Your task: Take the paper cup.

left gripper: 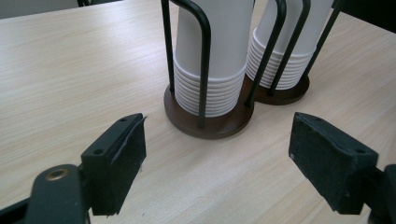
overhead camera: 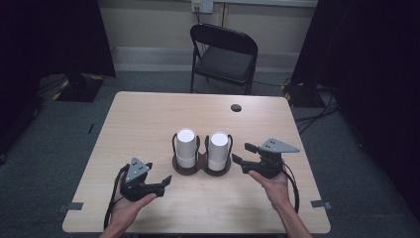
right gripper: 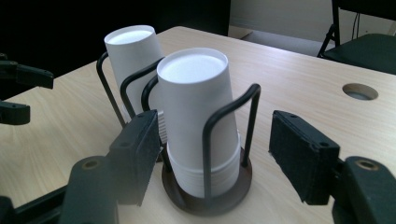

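Two stacks of upturned white paper cups stand side by side mid-table, each in a black wire holder on a round brown base: the left stack [overhead camera: 186, 145] and the right stack [overhead camera: 218, 148]. My left gripper [overhead camera: 159, 174] is held open at the front left, a short way from the left stack [left gripper: 215, 46], with nothing between its jaws. My right gripper [overhead camera: 242, 152] is open just to the right of the right stack [right gripper: 194, 107], its jaws pointing at it without touching. The left gripper's fingertips [right gripper: 28, 77] show beyond the far stack [right gripper: 133, 56] in the right gripper view.
The wooden table [overhead camera: 148, 119] has a round cable hole [overhead camera: 236, 107] at the back right and grey tape marks [overhead camera: 74, 206] near its front corners. A black folding chair [overhead camera: 225, 54] stands behind it. Dark curtains hang on both sides.
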A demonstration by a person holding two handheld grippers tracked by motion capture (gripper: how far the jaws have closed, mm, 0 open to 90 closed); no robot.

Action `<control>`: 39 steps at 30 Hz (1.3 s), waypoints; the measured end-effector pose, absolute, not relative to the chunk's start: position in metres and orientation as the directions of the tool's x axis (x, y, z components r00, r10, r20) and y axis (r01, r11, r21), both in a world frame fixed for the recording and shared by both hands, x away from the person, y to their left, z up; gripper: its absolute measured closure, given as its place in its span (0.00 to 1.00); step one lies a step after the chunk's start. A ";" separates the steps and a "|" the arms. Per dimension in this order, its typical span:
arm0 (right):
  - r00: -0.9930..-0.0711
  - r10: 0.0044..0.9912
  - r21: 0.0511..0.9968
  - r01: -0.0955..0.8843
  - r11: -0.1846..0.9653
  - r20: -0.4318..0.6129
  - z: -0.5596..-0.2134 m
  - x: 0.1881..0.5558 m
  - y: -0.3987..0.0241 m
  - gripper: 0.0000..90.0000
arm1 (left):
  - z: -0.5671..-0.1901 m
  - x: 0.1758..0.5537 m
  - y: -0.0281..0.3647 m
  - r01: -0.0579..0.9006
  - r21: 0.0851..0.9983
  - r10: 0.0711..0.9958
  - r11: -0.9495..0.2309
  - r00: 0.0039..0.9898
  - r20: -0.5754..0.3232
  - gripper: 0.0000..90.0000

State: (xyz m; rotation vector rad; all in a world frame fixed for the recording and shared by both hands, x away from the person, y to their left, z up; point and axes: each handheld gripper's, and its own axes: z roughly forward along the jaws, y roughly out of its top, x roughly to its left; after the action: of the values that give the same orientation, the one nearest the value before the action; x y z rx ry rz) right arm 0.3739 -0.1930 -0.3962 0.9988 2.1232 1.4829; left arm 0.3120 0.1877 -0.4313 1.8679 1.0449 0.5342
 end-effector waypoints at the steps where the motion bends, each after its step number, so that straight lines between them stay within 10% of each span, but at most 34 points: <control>1: -0.690 0.719 0.920 0.334 0.205 0.090 -0.394 0.377 -0.189 0.37 | -0.431 0.312 0.188 0.444 0.864 0.834 -0.238 0.549 -0.053 0.21; 39: -0.755 0.653 0.924 0.283 0.257 0.050 -0.400 0.430 -0.130 0.31 | -0.432 0.313 0.190 0.441 0.864 0.834 -0.242 0.550 -0.047 0.21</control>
State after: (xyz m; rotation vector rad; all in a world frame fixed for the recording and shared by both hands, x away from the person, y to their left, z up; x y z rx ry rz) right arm 0.4297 -0.1301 -0.4001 0.8577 2.1907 1.4994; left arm 0.3125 0.1901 -0.4317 1.8731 1.0413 0.5407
